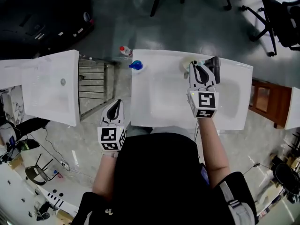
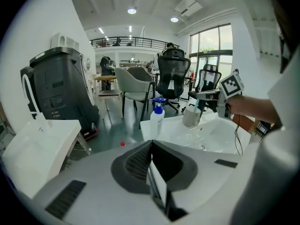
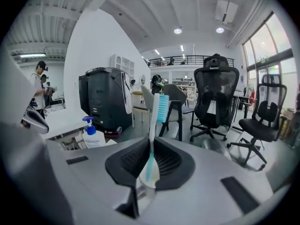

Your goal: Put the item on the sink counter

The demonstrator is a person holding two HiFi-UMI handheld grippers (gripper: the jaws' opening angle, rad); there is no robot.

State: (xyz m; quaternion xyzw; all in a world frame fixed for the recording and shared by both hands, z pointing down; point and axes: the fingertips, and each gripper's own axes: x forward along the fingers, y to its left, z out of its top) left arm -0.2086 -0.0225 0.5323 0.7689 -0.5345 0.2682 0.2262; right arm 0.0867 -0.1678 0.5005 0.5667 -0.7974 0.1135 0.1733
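At the far left stands a second white basin unit, smooth and glossy, and a slatted metal rack fills the gap between it and the white desk with the shallow sink basin. The left hand-held gripper hangs just off the desk's near left corner, its ribbed dark pads pressed together with nothing between them. On the desk's back left corner stands a white pump bottle with a blue top, and a small red-capped bottle sits on the grey floor behind it. Further right, near the back edge, is a round pale cup. The right hand-held gripper is just beside that cup, over the back of the desk, and pinches the toothbrush, a slim white and teal plastic handle held upright with its teal bristles uppermost; the brush is not lying on the desk. To the right stand a brown wooden stand and black office chairs
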